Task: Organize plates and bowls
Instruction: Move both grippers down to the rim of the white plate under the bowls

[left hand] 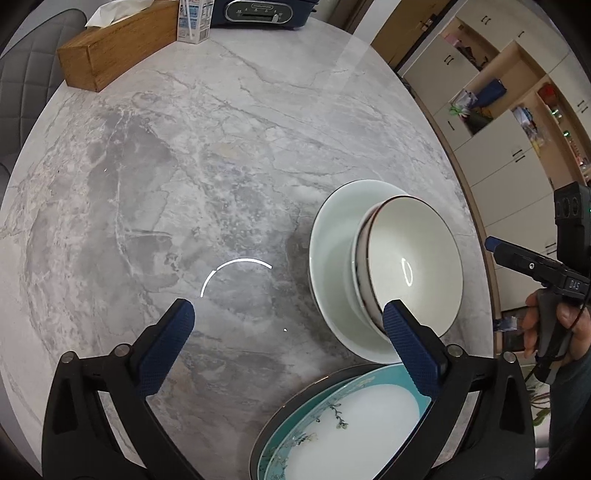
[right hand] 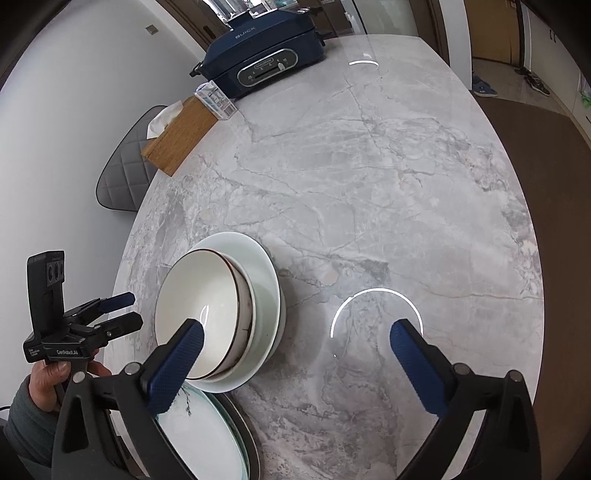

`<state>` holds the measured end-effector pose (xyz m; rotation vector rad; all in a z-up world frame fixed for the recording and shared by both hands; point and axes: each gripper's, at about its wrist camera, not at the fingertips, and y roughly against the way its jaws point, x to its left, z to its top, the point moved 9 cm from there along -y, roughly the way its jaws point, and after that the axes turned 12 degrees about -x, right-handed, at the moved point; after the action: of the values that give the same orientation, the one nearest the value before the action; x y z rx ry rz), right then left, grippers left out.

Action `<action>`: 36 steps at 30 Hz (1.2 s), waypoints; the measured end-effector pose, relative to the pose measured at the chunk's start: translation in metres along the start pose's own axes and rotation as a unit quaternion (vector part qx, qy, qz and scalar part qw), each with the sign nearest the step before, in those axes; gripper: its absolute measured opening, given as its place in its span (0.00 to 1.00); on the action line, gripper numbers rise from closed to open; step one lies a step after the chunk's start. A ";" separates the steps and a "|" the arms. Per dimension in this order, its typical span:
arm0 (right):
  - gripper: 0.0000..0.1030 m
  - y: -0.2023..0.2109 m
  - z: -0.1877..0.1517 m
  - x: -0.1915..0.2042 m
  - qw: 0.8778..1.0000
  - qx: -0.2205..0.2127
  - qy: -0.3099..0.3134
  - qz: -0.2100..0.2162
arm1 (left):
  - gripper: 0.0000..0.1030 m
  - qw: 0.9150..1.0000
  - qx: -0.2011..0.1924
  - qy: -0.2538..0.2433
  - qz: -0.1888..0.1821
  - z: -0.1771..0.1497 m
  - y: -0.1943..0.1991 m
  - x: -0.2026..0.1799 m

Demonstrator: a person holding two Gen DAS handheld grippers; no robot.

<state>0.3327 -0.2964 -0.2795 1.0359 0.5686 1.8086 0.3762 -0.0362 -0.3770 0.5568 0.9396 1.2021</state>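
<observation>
White bowls with dark rims (left hand: pixel 410 266) are nested and stacked on a pale green-white deep plate (left hand: pixel 328 240) on the marble table. In the right wrist view the same bowls (right hand: pixel 199 310) sit on that plate (right hand: pixel 266 280). A teal floral plate (left hand: pixel 351 424) lies stacked on a dark-rimmed plate near the table's front edge; it also shows in the right wrist view (right hand: pixel 199 439). My left gripper (left hand: pixel 288 325) is open and empty above the table, left of the stacks. My right gripper (right hand: pixel 295 343) is open and empty, right of the stacks.
A wooden tissue box (left hand: pixel 110 48), a small carton (left hand: pixel 194 18) and a blue electric cooker (right hand: pixel 262 55) stand at the table's far side. A grey padded chair (right hand: pixel 129 170) stands at the left. Cabinets and shelves (left hand: pixel 498 110) line the right wall.
</observation>
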 end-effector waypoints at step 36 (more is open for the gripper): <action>0.56 -0.061 -0.028 -0.007 0.997 0.072 -0.013 0.013 | 0.95 0.997 0.054 0.023 0.040 -0.007 -0.076 0.030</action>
<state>0.3403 -0.2738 -0.3424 1.1661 0.6806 1.7947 0.4130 -0.0308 -0.4504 0.6607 1.0340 1.2448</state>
